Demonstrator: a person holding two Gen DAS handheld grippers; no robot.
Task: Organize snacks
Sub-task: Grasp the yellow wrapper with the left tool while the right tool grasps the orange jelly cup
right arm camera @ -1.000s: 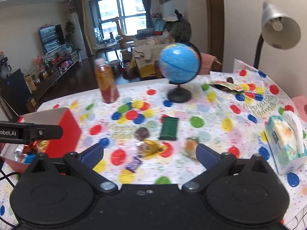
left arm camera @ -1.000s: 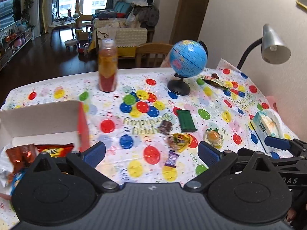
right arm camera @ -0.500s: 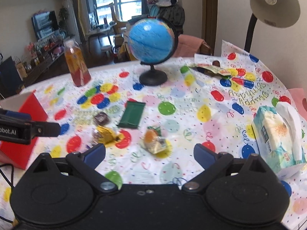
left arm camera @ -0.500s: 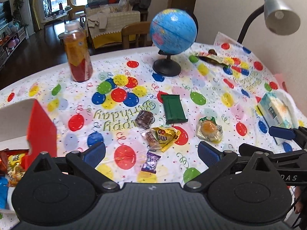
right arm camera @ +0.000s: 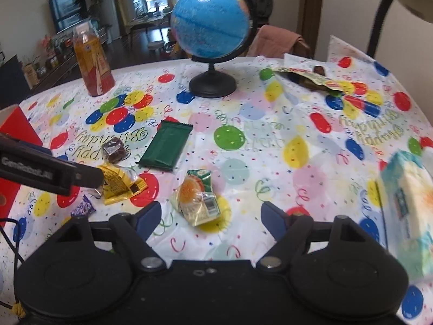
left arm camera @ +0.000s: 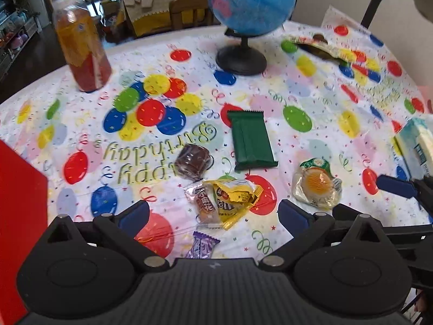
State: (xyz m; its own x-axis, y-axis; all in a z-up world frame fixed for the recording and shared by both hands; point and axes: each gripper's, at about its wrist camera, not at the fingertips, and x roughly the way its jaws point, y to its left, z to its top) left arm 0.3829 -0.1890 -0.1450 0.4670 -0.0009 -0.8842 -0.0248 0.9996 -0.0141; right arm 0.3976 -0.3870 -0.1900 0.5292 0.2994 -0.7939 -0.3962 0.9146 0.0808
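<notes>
Loose snacks lie on the balloon-print tablecloth [left arm camera: 311,92]. My left gripper [left arm camera: 213,216] is open and empty, hovering over a yellow wrapper [left arm camera: 235,197], a small pink-brown packet [left arm camera: 204,203] and a purple candy [left arm camera: 203,247]. A brown chocolate [left arm camera: 192,161] and a green bar [left arm camera: 250,140] lie just beyond. My right gripper [right arm camera: 211,215] is open and empty, its fingers either side of an orange jelly cup [right arm camera: 196,199]. The green bar [right arm camera: 166,145] and yellow wrapper [right arm camera: 119,181] show to its left. The red box [left arm camera: 19,211] stands at the far left.
A blue globe [left arm camera: 249,2] on a black base and an orange drink bottle [left arm camera: 81,51] stand at the back. A tissue pack [right arm camera: 406,216] lies at the right. An opened snack wrapper [right arm camera: 308,77] lies at the back right, under a lamp arm [right arm camera: 379,19].
Both grippers have moved forward and lower towards the snacks. The red box has slid out to the left edge of the left view. The jelly cup now lies between the right fingers.
</notes>
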